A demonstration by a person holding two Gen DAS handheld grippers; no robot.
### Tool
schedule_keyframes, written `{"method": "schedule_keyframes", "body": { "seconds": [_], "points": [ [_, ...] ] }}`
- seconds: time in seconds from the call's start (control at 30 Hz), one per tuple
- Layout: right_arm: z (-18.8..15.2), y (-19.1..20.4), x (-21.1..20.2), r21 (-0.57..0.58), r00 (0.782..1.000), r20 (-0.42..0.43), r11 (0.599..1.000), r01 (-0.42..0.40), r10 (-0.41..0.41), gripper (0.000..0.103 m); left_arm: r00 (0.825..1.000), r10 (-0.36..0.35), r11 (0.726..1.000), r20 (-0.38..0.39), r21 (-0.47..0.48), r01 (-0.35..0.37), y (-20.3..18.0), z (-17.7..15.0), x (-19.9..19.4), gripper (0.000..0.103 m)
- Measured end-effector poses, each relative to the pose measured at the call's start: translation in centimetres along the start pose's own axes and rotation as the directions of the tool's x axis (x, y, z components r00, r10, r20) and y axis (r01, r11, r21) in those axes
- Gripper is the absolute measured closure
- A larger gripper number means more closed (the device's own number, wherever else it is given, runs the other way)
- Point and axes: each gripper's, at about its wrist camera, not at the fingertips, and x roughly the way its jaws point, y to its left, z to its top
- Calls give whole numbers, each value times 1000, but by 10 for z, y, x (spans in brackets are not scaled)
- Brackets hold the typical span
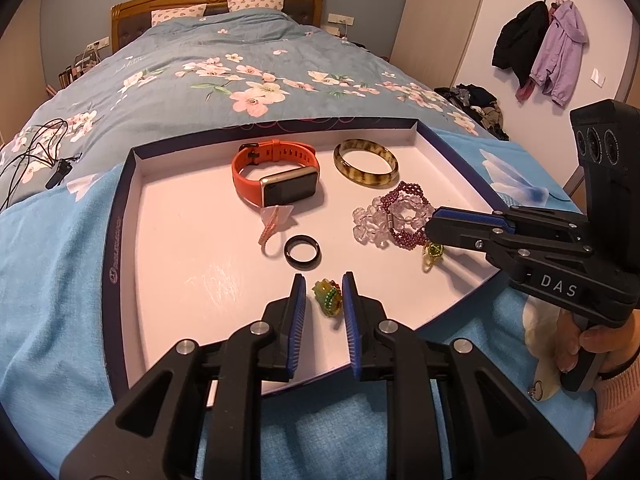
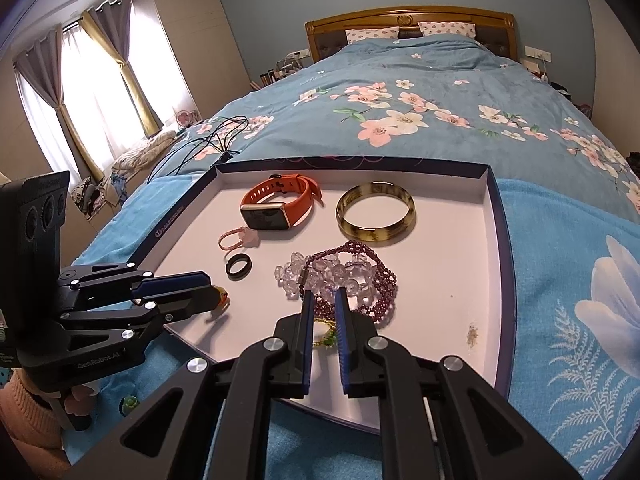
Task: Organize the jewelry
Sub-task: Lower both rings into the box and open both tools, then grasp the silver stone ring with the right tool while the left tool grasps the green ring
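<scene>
Two hand-held tools work over a shallow box lid (image 1: 180, 240) laid on a flower-print bed (image 1: 240, 72), where jewelry is being sorted. The left tool (image 1: 323, 278) angles down at the lid's near edge. Its blue pads stand a narrow gap apart on either side of a green beaded ring (image 1: 328, 295), and it cannot be told whether they already press on it. The right tool (image 2: 322, 292) has its pads drawn almost together with nothing pinched. It hangs above a yellow-green beaded ring (image 1: 432, 254), which lies on the lid floor just beside a purple bead bracelet (image 1: 404, 190) tangled with a clear crystal bracelet (image 1: 368, 224).

Further in, a black ring (image 1: 302, 253) and a pink beaded ring (image 1: 274, 224) sit near each other at the centre. An orange smartwatch (image 1: 276, 176) and an amber bangle (image 1: 360, 179) line the far side.

The step in hand looks like gathering the small rings. The green ring is small and knobbly, so the left tool would do best to centre it between the pads and close gently across its widest part. It should lift straight up before carrying the ring toward the black and pink rings, and set it down apart from them.

The right tool needs to spread before it descends, and to approach from the open side. Otherwise it may snag the bracelets touching the yellow-green ring. A skewed pinch could flick either ring off the lid and onto the bedding.
</scene>
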Motion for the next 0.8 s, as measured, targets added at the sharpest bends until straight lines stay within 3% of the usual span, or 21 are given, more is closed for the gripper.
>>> {"method": "schedule_keyframes", "body": {
  "seconds": [0.17,0.23,0.3,0.43,0.53,0.6,0.8],
  "points": [
    [-1,-3,-6,10,1000,16,1000,-2,2,93,1000,2,1000,25,5,-3,-2,0,-5,78],
    [-1,-4,-11,15,1000,26,1000,-5,5,91,999,10,1000,34,8,-10,-3,0,-8,75],
    [-1,-4,-15,18,999,37,1000,-5,4,88,999,12,1000,44,3,-12,-2,0,-12,66],
    [-2,-3,-27,15,998,63,1000,-1,0,84,997,31,999,65,5,-31,-4,-1,-22,62],
    [-4,0,-37,6,997,83,1000,-3,3,70,994,51,998,98,23,-54,-9,-4,-34,56],
    [-6,3,-45,-7,995,97,1000,2,-1,68,992,53,998,118,33,-57,-12,-5,-43,50],
    [-17,7,-68,-28,993,116,1000,-2,6,55,984,65,995,164,60,-75,-18,-17,-70,44]
  ]
}}
